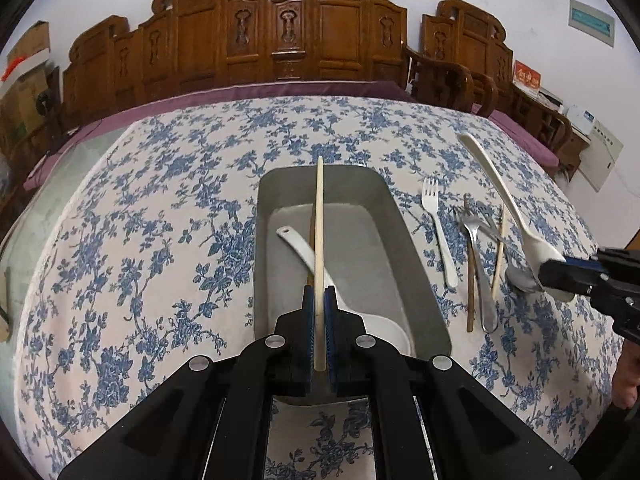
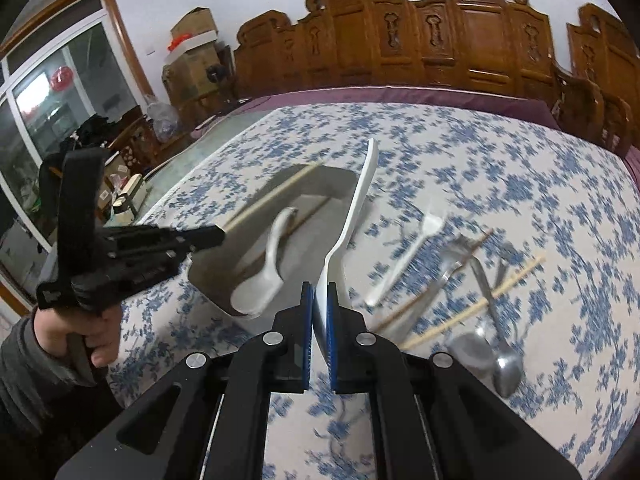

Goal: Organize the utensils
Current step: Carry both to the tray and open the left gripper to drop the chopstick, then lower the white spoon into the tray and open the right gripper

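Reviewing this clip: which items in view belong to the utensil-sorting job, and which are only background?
Job items:
- metal tray
- chopstick in left hand-held gripper
- white spoon in right hand-held gripper
- white ladle in the tray
- white fork
- metal cutlery

Background:
- carved wooden chairs
- cardboard boxes

Metal spoons (image 2: 496, 356) motion-blurred; white ladle (image 1: 372, 328) bowl hidden behind left gripper (image 1: 319, 300).
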Demonstrator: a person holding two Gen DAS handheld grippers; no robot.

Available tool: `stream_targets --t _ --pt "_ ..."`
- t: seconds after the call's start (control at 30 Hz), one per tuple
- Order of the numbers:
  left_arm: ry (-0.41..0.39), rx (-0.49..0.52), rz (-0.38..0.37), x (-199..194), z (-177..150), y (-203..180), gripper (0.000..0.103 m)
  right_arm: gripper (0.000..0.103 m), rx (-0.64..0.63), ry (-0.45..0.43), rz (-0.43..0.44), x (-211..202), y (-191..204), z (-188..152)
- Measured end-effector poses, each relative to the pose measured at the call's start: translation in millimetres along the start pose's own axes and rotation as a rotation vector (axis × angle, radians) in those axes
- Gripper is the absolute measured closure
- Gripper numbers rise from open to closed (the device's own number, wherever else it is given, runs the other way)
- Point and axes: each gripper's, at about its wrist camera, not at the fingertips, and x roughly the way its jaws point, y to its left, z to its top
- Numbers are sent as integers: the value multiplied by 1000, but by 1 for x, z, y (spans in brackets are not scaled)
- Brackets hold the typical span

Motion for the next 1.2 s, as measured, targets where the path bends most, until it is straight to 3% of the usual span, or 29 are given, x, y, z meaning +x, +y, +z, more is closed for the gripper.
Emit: stream_targets --t 0.27,0.63,1.2 --pt "28 -6 -14 4 0 5 99 96 -25 -2 23 17 28 23" --pt "-29 -54 -38 -18 11 24 98 96 -5 31 21 52 45 32" --pt "-76 -104 35 -31 21 61 98 96 58 94 63 112 61 35"
